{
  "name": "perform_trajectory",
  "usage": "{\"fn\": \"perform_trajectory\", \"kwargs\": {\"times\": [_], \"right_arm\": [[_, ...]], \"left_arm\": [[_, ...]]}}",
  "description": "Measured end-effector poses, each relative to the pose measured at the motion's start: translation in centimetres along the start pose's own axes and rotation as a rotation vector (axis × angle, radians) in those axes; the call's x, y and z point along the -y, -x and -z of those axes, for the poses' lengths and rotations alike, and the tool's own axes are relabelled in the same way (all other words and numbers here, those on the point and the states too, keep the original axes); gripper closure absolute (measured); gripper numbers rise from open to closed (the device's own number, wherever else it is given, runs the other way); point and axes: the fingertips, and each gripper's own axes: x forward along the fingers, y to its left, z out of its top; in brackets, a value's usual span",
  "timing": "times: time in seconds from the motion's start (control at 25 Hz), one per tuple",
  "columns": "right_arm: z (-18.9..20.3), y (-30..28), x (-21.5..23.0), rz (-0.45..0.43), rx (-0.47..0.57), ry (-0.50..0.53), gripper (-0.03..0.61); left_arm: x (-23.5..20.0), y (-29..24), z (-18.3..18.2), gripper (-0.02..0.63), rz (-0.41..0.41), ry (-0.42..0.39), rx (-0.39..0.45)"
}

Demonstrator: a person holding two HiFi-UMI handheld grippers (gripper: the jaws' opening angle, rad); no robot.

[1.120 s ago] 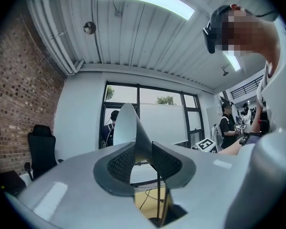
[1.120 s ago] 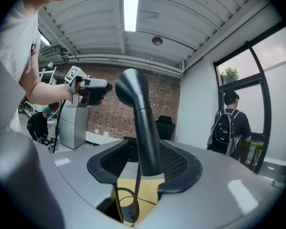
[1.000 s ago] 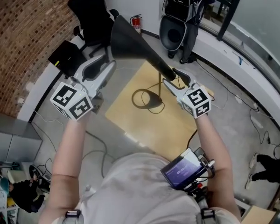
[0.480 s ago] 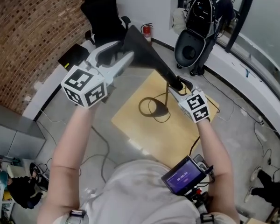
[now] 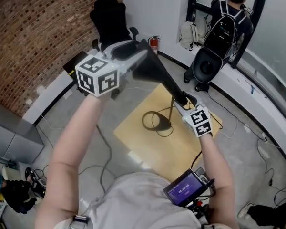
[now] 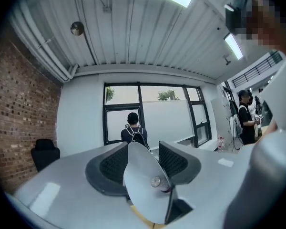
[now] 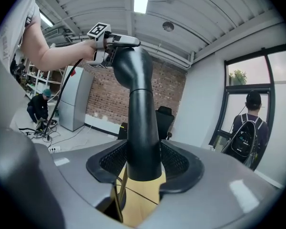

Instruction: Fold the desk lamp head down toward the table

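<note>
The desk lamp's black cone head (image 5: pixel 155 73) slants from upper left down to its neck. Its ring base (image 5: pixel 156 121) rests on the wooden table (image 5: pixel 181 144). My left gripper (image 5: pixel 139 50) is at the wide rim of the shade. In the left gripper view the shade's white inside (image 6: pixel 145 185) stands edge-on between my left gripper's (image 6: pixel 143 159) wide open jaws, not clamped. My right gripper (image 5: pixel 183 99) is closing on the neck. The right gripper view shows the black neck (image 7: pixel 144 128) filling the gap of my right gripper (image 7: pixel 144 163), both pads against it.
A black office chair (image 5: pixel 112 20) and a fire extinguisher (image 5: pixel 154 43) stand by the brick wall and the white wall. A person with a backpack (image 5: pixel 226 25) stands at the window, above a round black case (image 5: pixel 207 67). Cables lie on the floor (image 5: pixel 105 151).
My left gripper has risen toward the upper right along the shade's rim, and its jaws have spread wider. My right gripper has stayed on the neck.
</note>
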Motion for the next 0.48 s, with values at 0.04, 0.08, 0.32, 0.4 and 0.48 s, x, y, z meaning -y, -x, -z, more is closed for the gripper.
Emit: {"fn": "perform_trajectory", "kwargs": {"times": [0.04, 0.08, 0.32, 0.4, 0.48], "right_arm": [[-0.1, 0.0, 0.0, -0.003, -0.001, 0.002, 0.347], [-0.1, -0.1, -0.1, -0.007, -0.001, 0.003, 0.347], [0.1, -0.3, 0.0, -0.001, -0.003, 0.005, 0.347], [-0.1, -0.2, 0.0, 0.0, -0.006, 0.008, 0.347], [-0.3, -0.1, -0.1, 0.003, -0.011, 0.017, 0.347]], "left_arm": [[0.0, -0.2, 0.0, 0.41, 0.01, 0.023, 0.001], [-0.1, -0.5, 0.0, 0.41, 0.019, 0.041, 0.0], [0.1, -1.4, 0.4, 0.444, 0.021, 0.056, -0.016], [0.2, -1.4, 0.2, 0.457, 0.004, 0.057, -0.015], [0.2, -1.3, 0.0, 0.46, -0.007, 0.061, -0.014]]}}
